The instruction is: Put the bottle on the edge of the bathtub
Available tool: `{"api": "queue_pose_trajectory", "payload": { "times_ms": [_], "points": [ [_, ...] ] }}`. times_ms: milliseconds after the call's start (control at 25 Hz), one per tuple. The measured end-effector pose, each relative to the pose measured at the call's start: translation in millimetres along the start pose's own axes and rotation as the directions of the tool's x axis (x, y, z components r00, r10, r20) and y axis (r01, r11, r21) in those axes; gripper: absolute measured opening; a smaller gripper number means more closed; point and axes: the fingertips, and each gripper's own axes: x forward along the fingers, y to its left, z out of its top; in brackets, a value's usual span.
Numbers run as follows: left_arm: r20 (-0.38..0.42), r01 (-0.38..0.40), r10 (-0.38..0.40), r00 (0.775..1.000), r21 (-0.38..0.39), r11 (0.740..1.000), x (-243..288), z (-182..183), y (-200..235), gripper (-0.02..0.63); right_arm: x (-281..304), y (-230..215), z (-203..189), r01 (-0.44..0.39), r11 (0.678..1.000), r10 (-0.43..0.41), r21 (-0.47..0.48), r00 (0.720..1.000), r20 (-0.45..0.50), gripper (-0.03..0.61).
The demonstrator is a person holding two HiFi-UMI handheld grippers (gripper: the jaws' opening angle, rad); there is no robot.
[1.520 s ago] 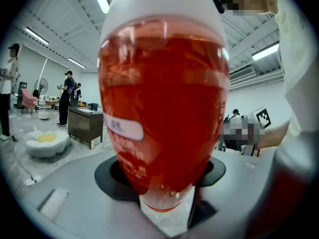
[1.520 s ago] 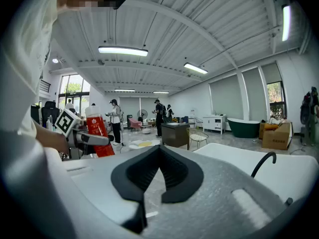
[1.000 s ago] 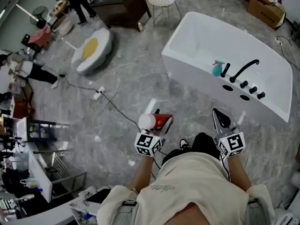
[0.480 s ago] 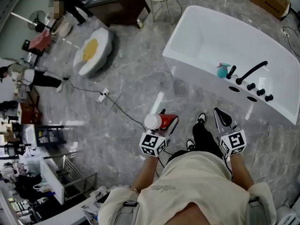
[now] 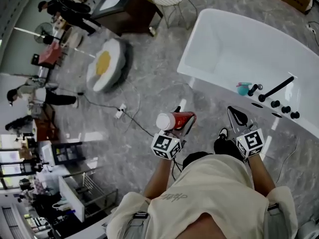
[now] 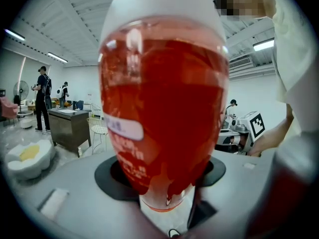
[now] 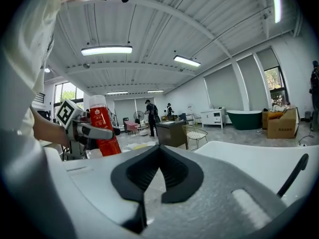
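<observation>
left hand-held gripper clamped, right hand-held gripper closed

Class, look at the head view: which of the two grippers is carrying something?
The left gripper: its jaws clamp the red bottle. The right gripper has its jaws shut on nothing.

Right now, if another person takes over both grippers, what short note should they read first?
Left gripper: jaws shut on the red bottle, held in the air above the floor.
Right gripper: jaws together, nothing in them.
Bathtub: ahead and to the right. Its near edge carries a black tap and a teal thing.
Done: the bottle is picked up.
Left: carry it to the bathtub, set it on a bare part of the edge, and open the jaws.
</observation>
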Motion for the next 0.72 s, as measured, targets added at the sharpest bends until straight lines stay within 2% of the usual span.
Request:
{"api": "queue_pose_trajectory", "payload": {
  "times_ms": [240, 480, 600, 720],
  "points": [
    [-0.03, 0.012, -0.011, 0.999, 0.008, 1.0, 32.1, 2.7, 13.4, 0.296, 26.7, -18.9, 2.4, -0.026, 1.0, 0.026, 0.004, 0.999, -0.038, 0.002],
    [-0.057, 0.054, -0.051, 0.997, 0.043, 0.998, 70.2, -0.7, 43.3, 0.296, 65.6, -38.9, -1.6, -0.01, 1.0, 0.01, 0.003, 0.996, -0.086, 0.002],
    [-0.073, 0.096, -0.091, 0.993, 0.07, 0.993, 93.1, -3.8, 67.8, 0.296, 90.4, -44.8, 5.0, 0.022, 1.0, -0.023, -0.013, 0.995, -0.092, 0.002],
    [-0.092, 0.149, -0.14, 0.986, 0.097, 0.984, 114.6, -8.0, 92.1, 0.296, 112.6, -52.6, 16.7, 0.088, 0.996, -0.089, -0.007, 0.992, -0.087, 0.002]
  ]
}}
